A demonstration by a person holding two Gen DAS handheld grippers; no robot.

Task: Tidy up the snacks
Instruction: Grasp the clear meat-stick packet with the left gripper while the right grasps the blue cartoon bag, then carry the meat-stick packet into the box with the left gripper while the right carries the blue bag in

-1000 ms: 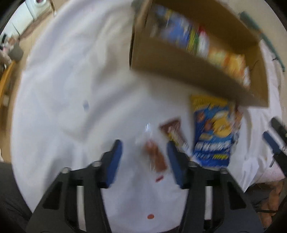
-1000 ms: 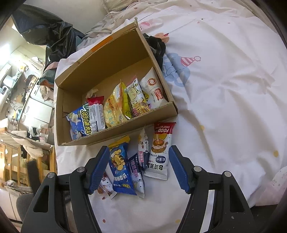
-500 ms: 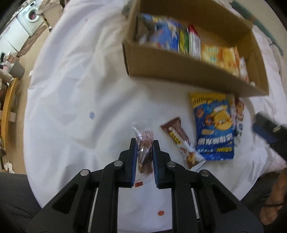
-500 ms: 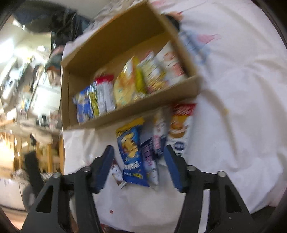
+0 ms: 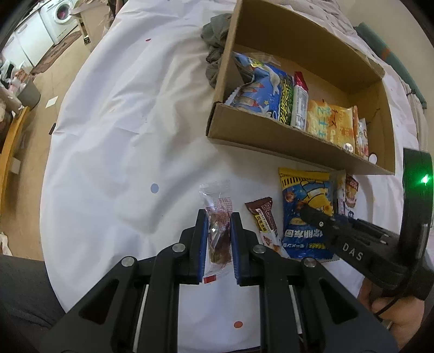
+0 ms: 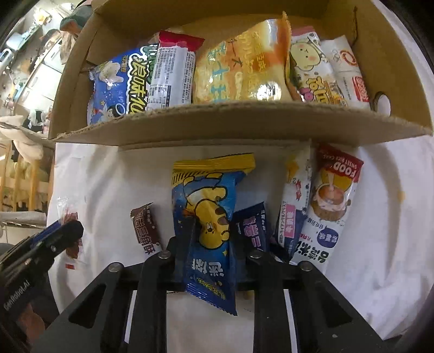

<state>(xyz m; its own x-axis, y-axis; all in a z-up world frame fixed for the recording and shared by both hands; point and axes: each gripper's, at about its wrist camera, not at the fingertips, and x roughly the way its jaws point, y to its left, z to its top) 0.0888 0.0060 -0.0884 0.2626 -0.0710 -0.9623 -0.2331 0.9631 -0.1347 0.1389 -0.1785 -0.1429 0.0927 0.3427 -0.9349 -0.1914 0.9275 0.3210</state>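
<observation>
Left gripper (image 5: 218,226) is clamped tight on a clear-wrapped snack (image 5: 217,220) with a reddish-brown filling, the blue pads pressing its sides, the wrapper's top sticking up past the tips. Over on the other side, the right gripper (image 6: 210,239) has its jaws closing on the blue bear-print chip bag (image 6: 207,214), and the bag sits squeezed between them, its yellow-striped top edge pointing toward the box.

All of this plays out on a white bedsheet (image 5: 122,122) with scattered coloured dots, creased and rumpled in places. A brown chocolate bar (image 5: 264,222) lies on the sheet just beside the left gripper, between it and the blue bag. To the right of the blue bag, a dark blue packet (image 6: 251,228), a slim white-and-blue packet (image 6: 294,201) and a red-topped rice cake packet (image 6: 329,206) lie side by side, overlapping, near the box's front wall.

The cardboard box (image 6: 230,122) stands on the sheet beyond them, already stocked: a blue popcorn bag (image 6: 119,84), a red-and-white packet (image 6: 173,76), an orange cheese-snack bag (image 6: 241,70), a cartoon-print pack and a white pack at the far end, all standing in a row. A grey cloth (image 5: 214,49) is bunched against the box's outer corner.

Past the bed's edge there is tan flooring, a washing machine (image 5: 63,19) in the far corner, and a wooden frame (image 5: 12,141) at the left. A hand (image 5: 390,315) grips the right gripper's handle.
</observation>
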